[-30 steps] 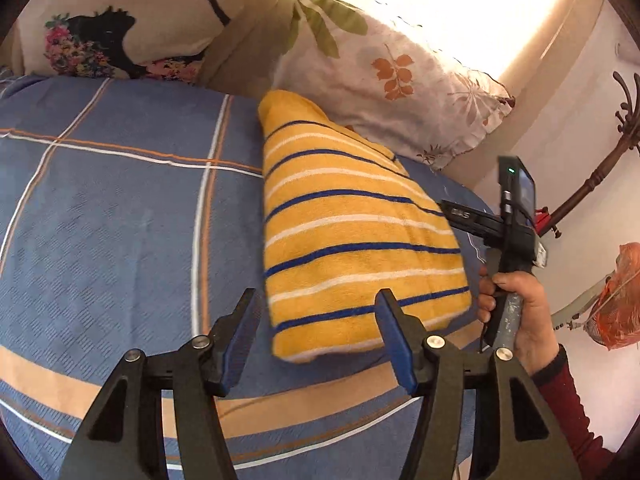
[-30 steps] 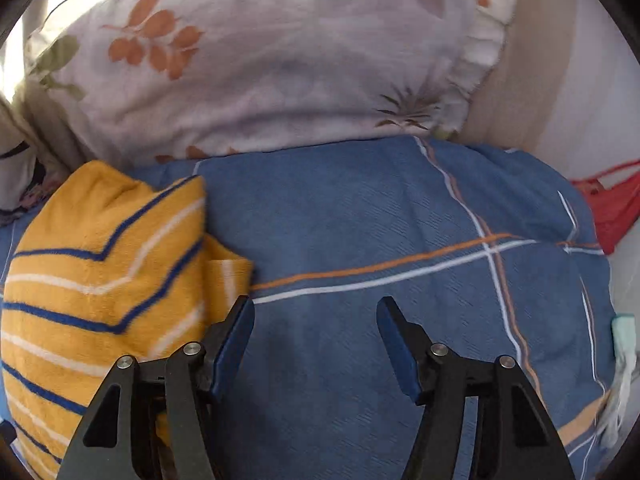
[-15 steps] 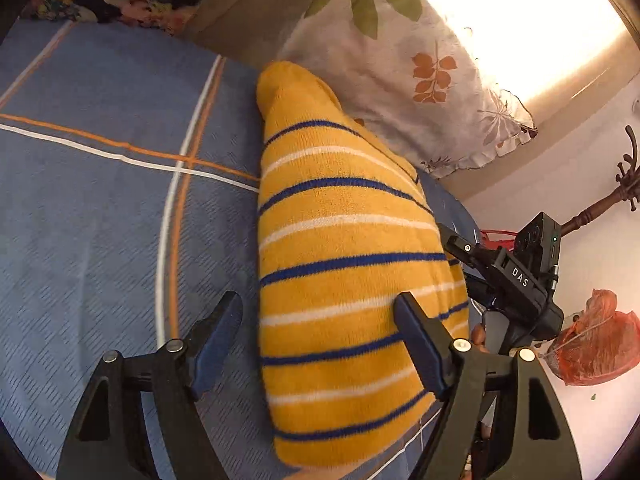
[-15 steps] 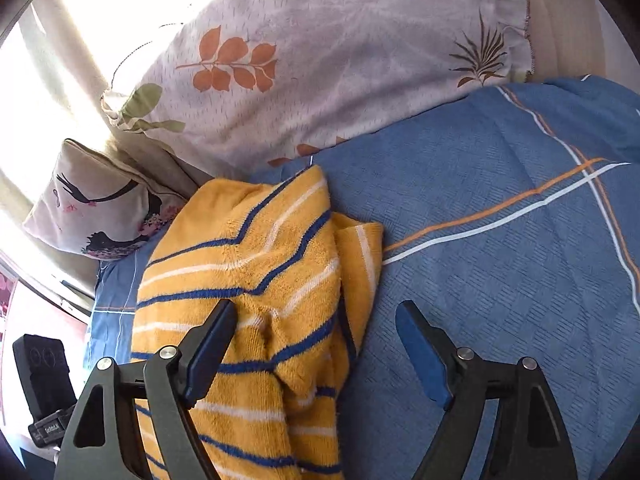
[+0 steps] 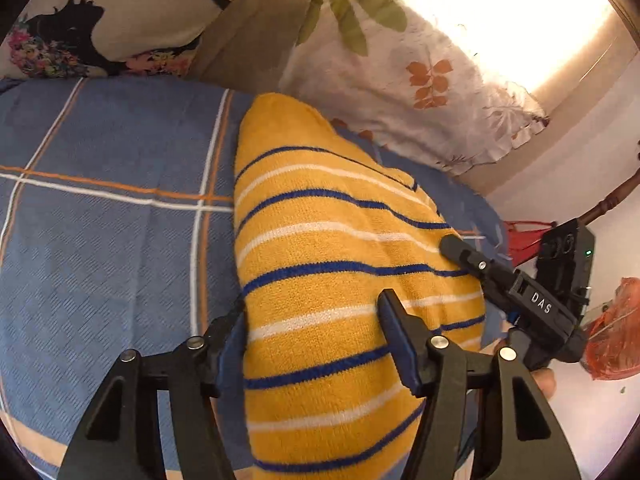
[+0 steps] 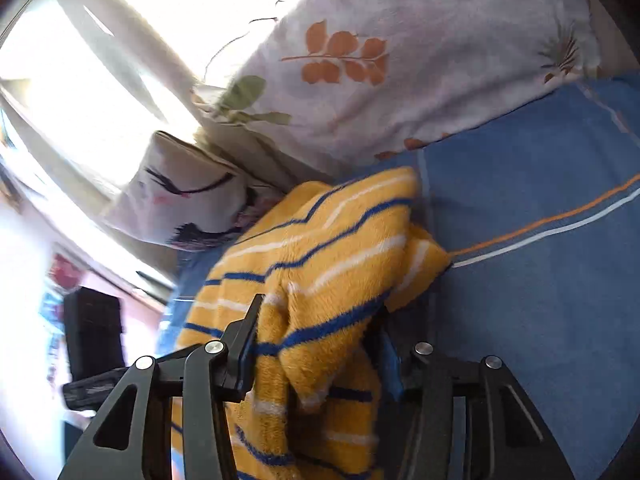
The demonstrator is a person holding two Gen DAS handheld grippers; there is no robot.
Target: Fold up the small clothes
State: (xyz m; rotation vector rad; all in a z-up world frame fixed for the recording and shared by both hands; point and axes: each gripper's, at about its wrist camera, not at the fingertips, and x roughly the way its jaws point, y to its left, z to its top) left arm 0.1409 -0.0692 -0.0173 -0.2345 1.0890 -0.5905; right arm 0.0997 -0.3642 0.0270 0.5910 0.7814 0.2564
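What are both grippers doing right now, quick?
Left gripper: closing around the yellow striped sweater; grip unclear.
Right gripper: closed on the sweater's folded edge.

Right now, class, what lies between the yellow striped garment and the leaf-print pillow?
In the left wrist view, only a narrow strip of blue bedspread separates the yellow striped garment from the leaf-print pillow.

The near end of the striped yellow sweater (image 5: pixel 340 280) runs under the left gripper (image 5: pixel 316 344) and off the bottom edge, so its hem can't be made out. From the right gripper (image 6: pixel 320 344), a bunched fold covers most of the far blue pad; whether that pad presses the knit can't be told. Left of that tool, the window side is washed out and smeared, and a black box (image 6: pixel 94 328) there is too blurred to name. Beyond the left tool's right finger, the hand (image 5: pixel 544 380) holding the other handle is mostly hidden.
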